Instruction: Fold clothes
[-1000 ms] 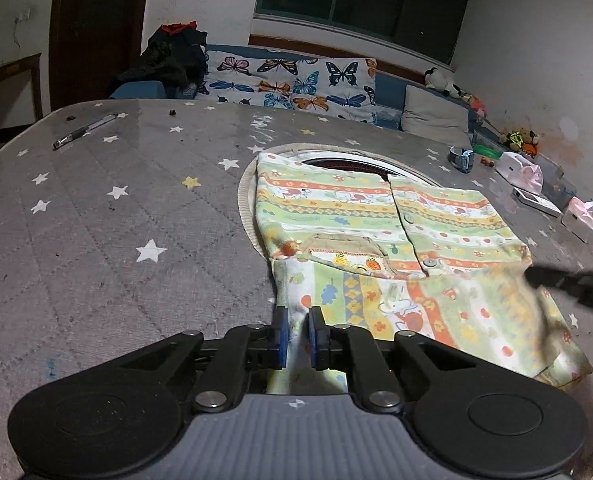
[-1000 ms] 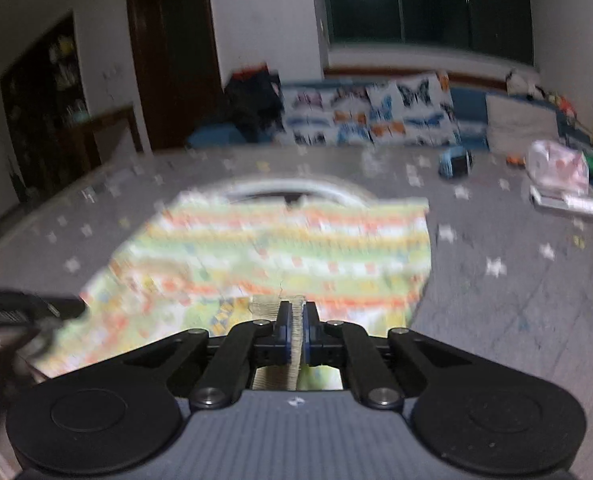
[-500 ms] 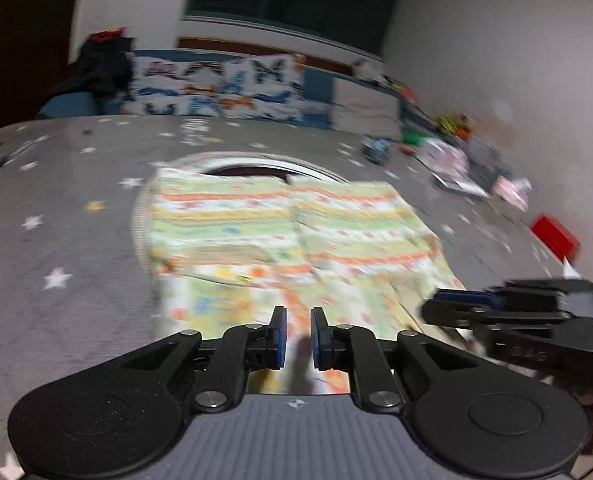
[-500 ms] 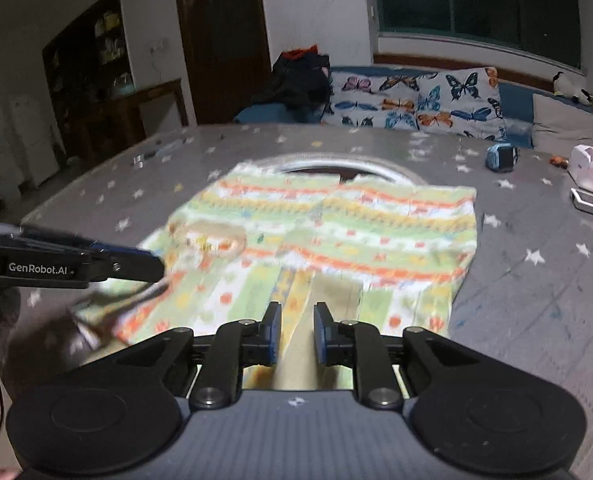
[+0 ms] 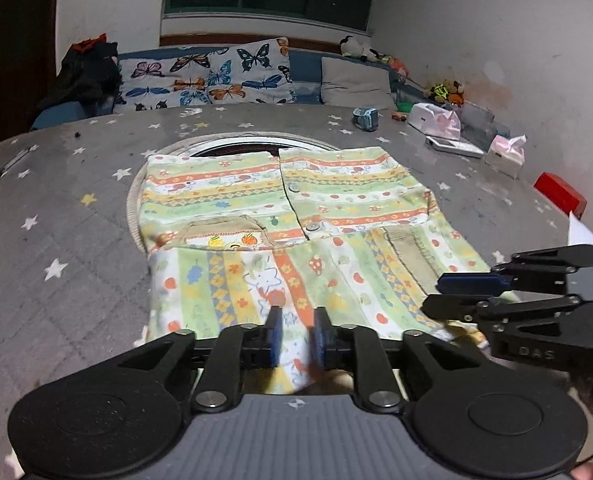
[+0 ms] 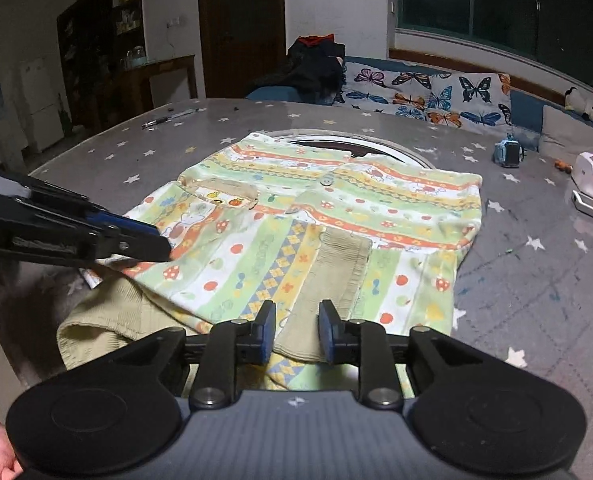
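A small child's garment (image 5: 288,240) with green, yellow and orange printed stripes lies flat on the grey star-print table (image 5: 68,208); it also shows in the right wrist view (image 6: 316,220). Its sleeves are folded in over the body, a ribbed beige cuff (image 6: 332,280) lying on top. My left gripper (image 5: 296,338) is open and empty just above the garment's near edge. My right gripper (image 6: 296,332) is open and empty over the beige cuff. Each gripper shows from the side in the other's view, the right (image 5: 444,294) and the left (image 6: 156,240).
A round inset ring (image 5: 252,146) lies under the garment's far edge. A pen (image 5: 4,168) lies far left. A blue gadget (image 5: 366,118), tissue packs (image 5: 436,120) and a red box (image 5: 560,196) stand at the right. A butterfly-print sofa (image 5: 204,76) is behind.
Both grippers let go of the folded sleeve cloth and opened wider. They drew back toward the near edge, and the garment now lies flat.
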A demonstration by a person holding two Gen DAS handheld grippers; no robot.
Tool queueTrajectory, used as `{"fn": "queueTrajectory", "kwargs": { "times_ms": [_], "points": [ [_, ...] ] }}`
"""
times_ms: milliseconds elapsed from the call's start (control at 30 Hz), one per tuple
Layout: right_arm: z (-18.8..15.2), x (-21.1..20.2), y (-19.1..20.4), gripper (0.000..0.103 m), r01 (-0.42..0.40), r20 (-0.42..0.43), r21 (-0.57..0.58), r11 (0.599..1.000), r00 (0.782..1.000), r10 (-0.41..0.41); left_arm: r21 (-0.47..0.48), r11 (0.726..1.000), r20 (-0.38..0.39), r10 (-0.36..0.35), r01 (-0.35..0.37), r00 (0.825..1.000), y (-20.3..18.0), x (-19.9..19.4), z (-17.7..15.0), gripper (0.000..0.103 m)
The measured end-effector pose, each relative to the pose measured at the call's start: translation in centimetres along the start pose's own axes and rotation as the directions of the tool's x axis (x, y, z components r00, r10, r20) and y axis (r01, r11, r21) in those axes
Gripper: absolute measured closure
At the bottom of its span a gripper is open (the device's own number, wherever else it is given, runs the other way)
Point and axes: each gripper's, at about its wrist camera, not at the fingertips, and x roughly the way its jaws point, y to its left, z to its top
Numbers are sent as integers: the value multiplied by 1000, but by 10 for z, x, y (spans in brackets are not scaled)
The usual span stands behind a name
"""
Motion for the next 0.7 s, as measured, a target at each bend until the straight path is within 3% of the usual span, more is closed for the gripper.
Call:
{"fn": "queueTrajectory", "kwargs": {
  "times_ms": [33, 67, 333, 567, 633, 700],
  "points": [
    [0, -2, -1, 78, -7, 0, 2, 1000, 1000, 7, -9, 1000, -4, 0, 0, 1000, 0, -7, -1, 63],
    [0, -4, -1, 78, -11, -2, 0, 1000, 1000, 11, -17, 1000, -7, -4, 3, 1000, 0, -13, -2, 61],
    [-3, -29, 1, 72, -3, -14, -81, 997, 1000, 2, -146, 987, -96, -86, 71, 992, -6, -37, -14, 61],
    [-13, -47, 4, 70, 3, -35, -166, 986, 999, -9, -214, 970, -168, -152, 114, 974, -12, -31, -23, 63],
    [-18, -49, 5, 69, 2, -45, -192, 981, 999, -11, -224, 968, -185, -156, 113, 970, -12, -28, -25, 68],
    [-22, -51, 5, 62, 4, -53, -221, 975, 998, -16, -244, 962, -197, -174, 123, 965, -11, -25, -26, 75]
  ]
}}
